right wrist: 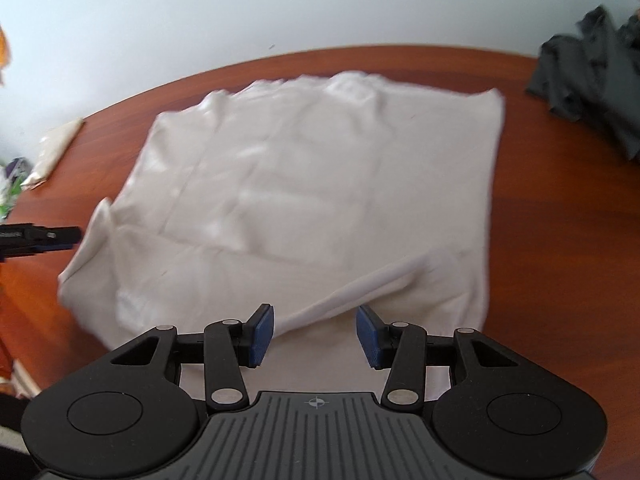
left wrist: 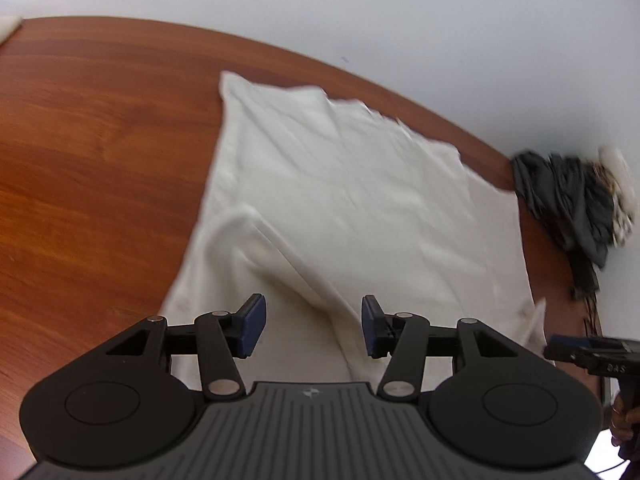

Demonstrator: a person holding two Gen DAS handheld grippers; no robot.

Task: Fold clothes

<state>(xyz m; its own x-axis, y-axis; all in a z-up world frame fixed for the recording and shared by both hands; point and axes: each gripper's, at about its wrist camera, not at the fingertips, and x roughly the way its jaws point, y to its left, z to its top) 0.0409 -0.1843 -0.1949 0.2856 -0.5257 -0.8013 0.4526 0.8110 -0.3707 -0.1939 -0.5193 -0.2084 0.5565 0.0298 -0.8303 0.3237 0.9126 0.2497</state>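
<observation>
Both grippers, left gripper [left wrist: 313,326] and right gripper [right wrist: 315,336], gape wide and empty over the white shirt [left wrist: 340,200]; a shallow pinch risks grabbing one layer and skewing the fold.

Only readable text: "DAS" in faint letters on the right gripper [left wrist: 592,354], seen at the right edge of the left wrist view. A small cross-shaped logo sits on each gripper body; no words.

Shirt [right wrist: 312,184] lay flat in the middle of the table [right wrist: 560,240], pile of clothes [right wrist: 592,88] at the table's far right corner, folded cloth [right wrist: 52,152] at its far left edge, wall [right wrist: 280,8] behind the table
</observation>
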